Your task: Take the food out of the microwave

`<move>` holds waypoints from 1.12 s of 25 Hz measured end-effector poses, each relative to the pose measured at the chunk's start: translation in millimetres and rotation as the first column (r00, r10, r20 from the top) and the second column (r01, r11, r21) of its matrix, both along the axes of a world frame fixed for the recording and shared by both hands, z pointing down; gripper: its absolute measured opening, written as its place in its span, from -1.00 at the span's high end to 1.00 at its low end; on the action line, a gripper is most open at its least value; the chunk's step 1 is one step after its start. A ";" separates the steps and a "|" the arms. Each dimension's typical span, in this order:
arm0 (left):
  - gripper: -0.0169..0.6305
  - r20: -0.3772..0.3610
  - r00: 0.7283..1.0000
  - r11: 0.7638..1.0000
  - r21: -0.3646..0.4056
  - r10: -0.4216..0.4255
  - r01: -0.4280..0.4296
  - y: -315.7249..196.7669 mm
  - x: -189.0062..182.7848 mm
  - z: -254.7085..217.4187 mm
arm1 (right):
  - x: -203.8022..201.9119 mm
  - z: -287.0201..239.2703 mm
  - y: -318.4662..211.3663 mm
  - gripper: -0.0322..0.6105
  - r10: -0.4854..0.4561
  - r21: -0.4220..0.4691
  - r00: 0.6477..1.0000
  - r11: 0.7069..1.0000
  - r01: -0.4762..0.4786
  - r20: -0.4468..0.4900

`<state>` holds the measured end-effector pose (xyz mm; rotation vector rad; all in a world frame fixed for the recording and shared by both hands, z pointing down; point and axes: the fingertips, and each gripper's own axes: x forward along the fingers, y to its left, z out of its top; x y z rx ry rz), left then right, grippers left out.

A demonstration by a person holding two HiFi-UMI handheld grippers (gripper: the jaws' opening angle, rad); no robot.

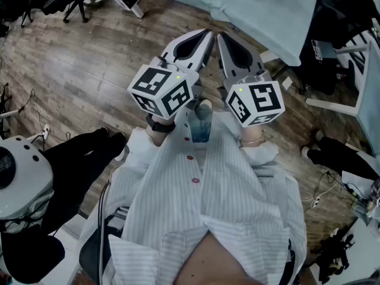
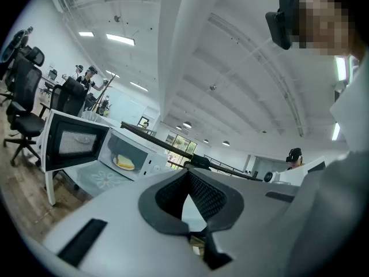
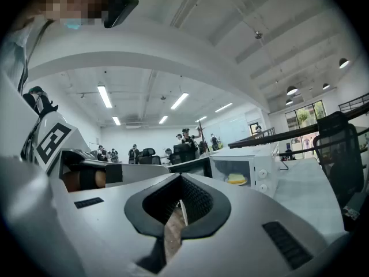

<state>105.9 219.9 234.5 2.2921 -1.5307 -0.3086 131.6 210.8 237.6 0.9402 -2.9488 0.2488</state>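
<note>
Both grippers being held level ahead of person's chest, side by side, tips nearly meeting, pointing toward cloth-covered table (image 1: 267,10)
Left gripper (image 2: 187,176): jaws sitting fully together, gripping nothing
Right gripper (image 3: 180,180): jaws likewise pressing together, holding nothing
Microwave (image 2: 135,154) standing on table ahead, well apart from both grippers, door (image 2: 72,142) hanging open to left
Food (image 2: 124,163), yellow, resting on pale plate inside microwave cavity, nothing touching it
</note>
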 end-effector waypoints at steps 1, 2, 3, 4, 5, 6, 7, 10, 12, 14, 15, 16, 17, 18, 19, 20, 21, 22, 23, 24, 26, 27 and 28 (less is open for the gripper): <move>0.92 0.000 1.000 1.000 0.000 -0.001 0.001 0.8 3.1 0.5 | 3.3 0.2 0.6 0.80 0.000 -0.001 1.000 1.000 0.000 0.002; 0.92 0.000 1.000 1.000 0.000 -0.002 0.002 1.6 6.2 1.0 | 6.6 0.5 1.2 0.80 -0.001 -0.001 1.000 1.000 0.001 0.004; 0.92 0.000 1.000 1.000 0.000 -0.003 0.003 2.4 9.2 1.6 | 9.6 0.8 1.8 0.80 -0.002 -0.002 1.000 1.000 0.002 0.006; 0.92 0.001 1.000 1.000 0.000 -0.005 0.005 3.3 12.0 2.3 | 12.2 1.2 2.5 0.80 -0.004 -0.002 1.000 1.000 0.004 0.007; 0.92 0.002 1.000 1.000 0.000 -0.007 0.007 4.2 14.5 3.2 | 14.5 1.8 3.5 0.80 -0.007 -0.002 1.000 1.000 0.007 0.008; 0.92 0.002 1.000 1.000 -0.002 -0.010 0.010 5.3 16.7 4.4 | 16.2 2.6 4.7 0.80 -0.011 -0.002 1.000 1.000 0.011 0.007; 0.92 0.002 1.000 1.000 -0.004 -0.014 0.014 6.4 18.8 5.9 | 17.7 3.6 6.1 0.80 -0.016 -0.002 1.000 1.000 0.016 0.007; 0.92 -0.001 1.000 1.000 -0.014 -0.022 0.022 9.1 24.2 10.9 | 22.2 8.2 8.6 0.80 -0.027 -0.010 1.000 1.000 0.027 0.009; 0.92 0.004 1.000 0.999 -0.019 -0.028 0.028 8.6 26.3 12.5 | 24.7 10.7 7.3 0.80 -0.032 -0.021 0.999 0.999 0.032 0.015; 0.92 0.008 0.999 0.999 -0.023 -0.036 0.036 6.7 25.8 12.6 | 25.6 12.0 4.9 0.80 -0.035 -0.029 0.999 0.999 0.036 0.020; 0.92 0.010 0.999 0.999 -0.025 -0.039 0.039 5.4 24.6 12.7 | 25.1 12.4 3.1 0.80 -0.036 -0.032 0.999 0.999 0.037 0.023; 0.92 0.010 0.999 0.999 -0.028 -0.042 0.042 3.8 23.0 13.1 | 24.1 12.7 1.0 0.80 -0.037 -0.034 0.999 0.999 0.038 0.026; 0.92 0.010 0.999 0.999 -0.030 -0.044 0.045 1.9 21.2 13.7 | 22.8 13.1 -1.6 0.80 -0.037 -0.036 0.999 0.999 0.038 0.027; 0.92 0.009 0.999 0.998 -0.032 -0.047 0.047 -0.6 19.1 14.6 | 21.1 13.7 -4.6 0.80 -0.038 -0.038 0.999 0.998 0.039 0.028; 0.92 0.008 0.999 0.998 -0.034 -0.049 0.050 -3.4 16.5 15.6 | 18.8 14.6 -7.8 0.80 -0.039 -0.042 0.999 0.998 0.041 0.029; 0.92 0.008 0.999 0.998 -0.036 -0.052 0.053 -6.4 13.2 16.4 | 15.7 15.6 -11.2 0.80 -0.041 -0.047 0.999 0.998 0.043 0.030; 0.92 0.008 0.998 0.998 -0.037 -0.055 0.056 -9.7 9.2 17.1 | 12.2 16.7 -14.9 0.80 -0.042 -0.053 0.999 0.998 0.044 0.031; 0.92 0.009 0.998 0.998 -0.038 -0.058 0.058 -13.7 5.0 17.7 | 8.6 17.6 -19.1 0.80 -0.042 -0.058 0.999 0.997 0.043 0.032; 0.92 0.008 0.998 0.997 -0.038 -0.059 0.060 -18.5 0.9 18.4 | 5.3 18.6 -24.0 0.80 -0.040 -0.061 0.999 0.997 0.042 0.033; 0.92 0.006 0.998 0.997 -0.038 -0.061 0.061 -23.8 -3.1 19.4 | 2.0 19.7 -29.3 0.80 -0.039 -0.062 0.999 0.997 0.041 0.032; 0.92 -0.001 0.998 0.997 -0.038 -0.063 0.063 -34.9 -11.6 22.0 | -5.2 22.1 -39.5 0.80 -0.040 -0.060 0.999 0.997 0.042 0.029; 0.92 -0.005 0.998 0.997 -0.039 -0.065 0.065 -41.2 -16.4 23.0 | -9.5 23.1 -45.3 0.80 -0.041 -0.060 0.999 0.997 0.043 0.027; 0.92 -0.008 0.998 0.997 -0.040 -0.065 0.065 -48.7 -21.6 23.5 | -14.5 23.7 -52.3 0.80 -0.041 -0.061 0.999 0.997 0.042 0.026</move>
